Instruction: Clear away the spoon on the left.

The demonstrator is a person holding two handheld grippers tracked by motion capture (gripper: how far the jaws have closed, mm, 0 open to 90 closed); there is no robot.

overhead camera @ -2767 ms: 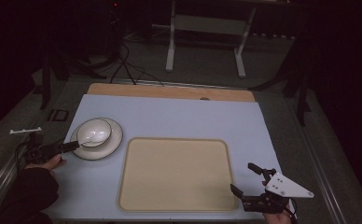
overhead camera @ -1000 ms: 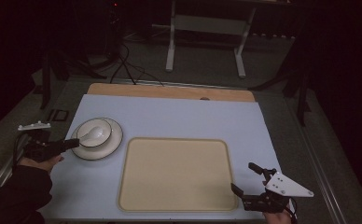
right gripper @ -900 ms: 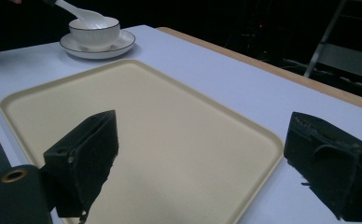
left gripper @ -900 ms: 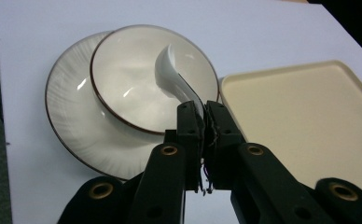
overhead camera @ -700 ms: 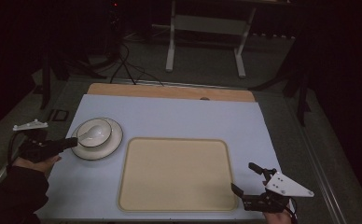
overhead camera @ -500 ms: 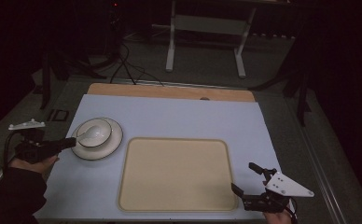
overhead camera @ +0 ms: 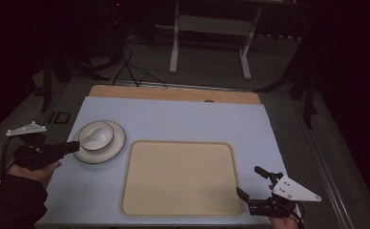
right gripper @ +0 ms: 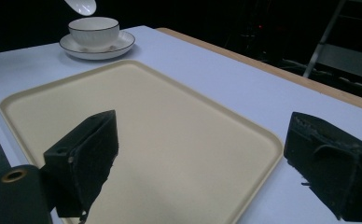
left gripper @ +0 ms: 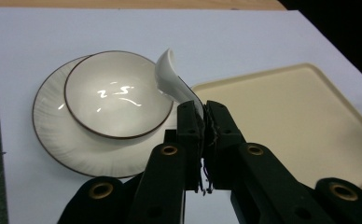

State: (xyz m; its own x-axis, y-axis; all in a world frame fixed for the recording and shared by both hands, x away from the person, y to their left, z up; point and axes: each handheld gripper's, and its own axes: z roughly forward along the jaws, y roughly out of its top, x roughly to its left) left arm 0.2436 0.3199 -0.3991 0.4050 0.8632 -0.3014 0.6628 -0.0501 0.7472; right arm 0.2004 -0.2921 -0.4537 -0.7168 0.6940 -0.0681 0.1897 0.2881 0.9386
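Note:
A white bowl (overhead camera: 102,142) stands on a white brown-rimmed plate (overhead camera: 115,149) at the left of the blue mat. My left gripper (overhead camera: 72,147) is shut on the handle of a white spoon (left gripper: 173,80), whose scoop hangs over the bowl's (left gripper: 116,95) right rim. From the right gripper view the spoon (right gripper: 80,5) floats above the bowl (right gripper: 94,28) and plate (right gripper: 97,49). My right gripper (overhead camera: 249,182) stands open at the near right corner of a beige tray (overhead camera: 178,179), holding nothing. Its jaws straddle the tray's (right gripper: 170,140) corner.
The blue mat (overhead camera: 183,119) covers a wooden table whose bare strip (overhead camera: 173,93) runs along the far edge. Beyond the table stand a white frame's legs (overhead camera: 176,47) and floor cables (overhead camera: 126,67). The room around is dark.
The left hand has drifted a little to the left and back while keeping hold of the spoon. The right gripper has not moved.

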